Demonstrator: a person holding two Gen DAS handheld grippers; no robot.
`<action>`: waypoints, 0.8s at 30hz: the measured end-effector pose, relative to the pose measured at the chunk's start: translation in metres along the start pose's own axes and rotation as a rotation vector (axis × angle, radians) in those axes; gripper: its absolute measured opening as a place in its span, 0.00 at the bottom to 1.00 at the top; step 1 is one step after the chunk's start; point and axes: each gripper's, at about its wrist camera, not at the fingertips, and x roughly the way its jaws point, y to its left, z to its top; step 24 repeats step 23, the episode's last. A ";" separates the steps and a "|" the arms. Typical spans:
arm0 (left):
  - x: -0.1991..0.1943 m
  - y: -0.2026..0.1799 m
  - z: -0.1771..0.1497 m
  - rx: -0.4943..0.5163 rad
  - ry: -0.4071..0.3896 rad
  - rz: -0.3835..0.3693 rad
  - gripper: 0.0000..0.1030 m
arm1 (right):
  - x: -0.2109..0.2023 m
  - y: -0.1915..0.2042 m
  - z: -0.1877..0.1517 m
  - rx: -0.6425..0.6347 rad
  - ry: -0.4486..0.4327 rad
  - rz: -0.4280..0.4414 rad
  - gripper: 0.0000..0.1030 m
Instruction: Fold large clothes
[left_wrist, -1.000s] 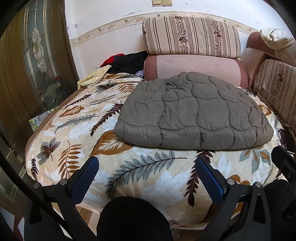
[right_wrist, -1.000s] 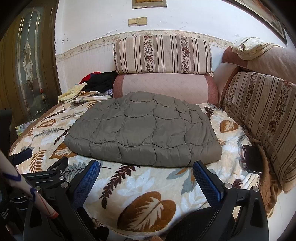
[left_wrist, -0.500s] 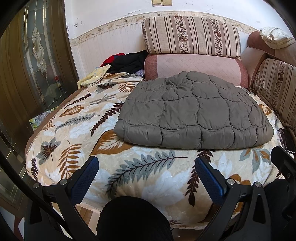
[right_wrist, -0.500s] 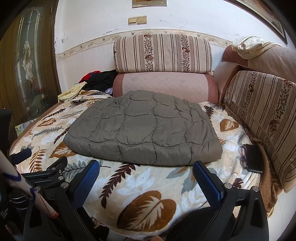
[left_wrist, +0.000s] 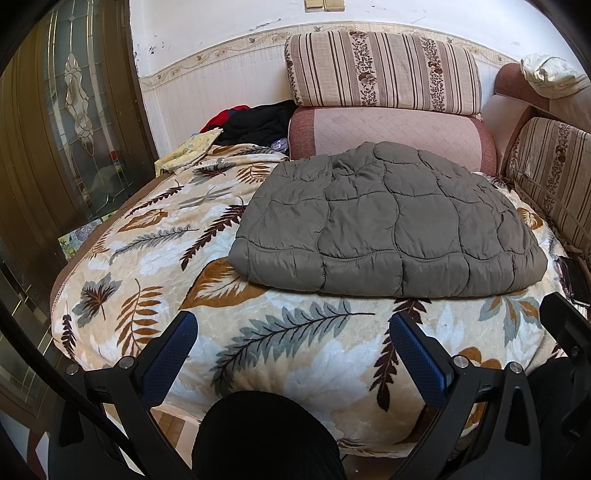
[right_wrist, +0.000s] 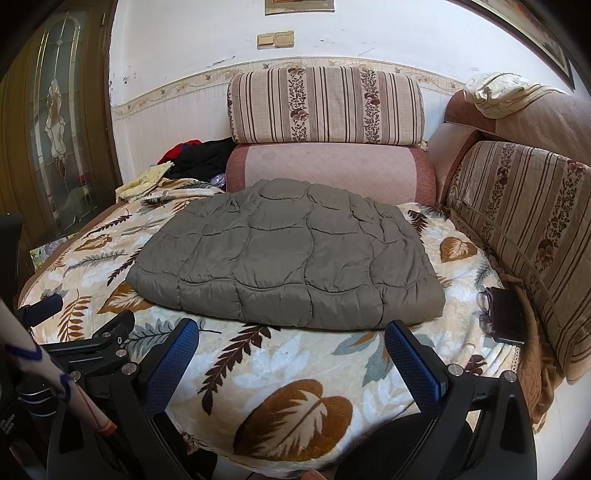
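A folded grey quilted jacket (left_wrist: 384, 225) is laid on the leaf-print blanket (left_wrist: 147, 251). Left gripper (left_wrist: 291, 341) and right gripper (right_wrist: 291, 345) are held wide open, empty, short of its near edge.

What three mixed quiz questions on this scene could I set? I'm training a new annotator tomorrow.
1. True or false: the grey quilted padded jacket lies folded on the leaf-patterned fleece blanket.
2. Are the left gripper and right gripper: A open and empty, B shut on fabric, or C one each?
3. Fill in: the black flat case lies beside the ___ cushion at the right.

Key: 1 true; 2 A; 3 striped.
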 end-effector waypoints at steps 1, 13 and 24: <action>0.000 0.000 0.000 0.000 0.001 -0.002 1.00 | 0.000 0.000 0.000 -0.001 0.001 0.000 0.99; 0.004 0.002 -0.002 -0.007 0.008 0.001 1.00 | 0.002 0.001 -0.002 -0.003 0.003 0.001 0.99; 0.012 0.020 0.005 -0.053 -0.023 -0.209 1.00 | 0.015 -0.007 0.000 -0.001 0.013 0.000 0.99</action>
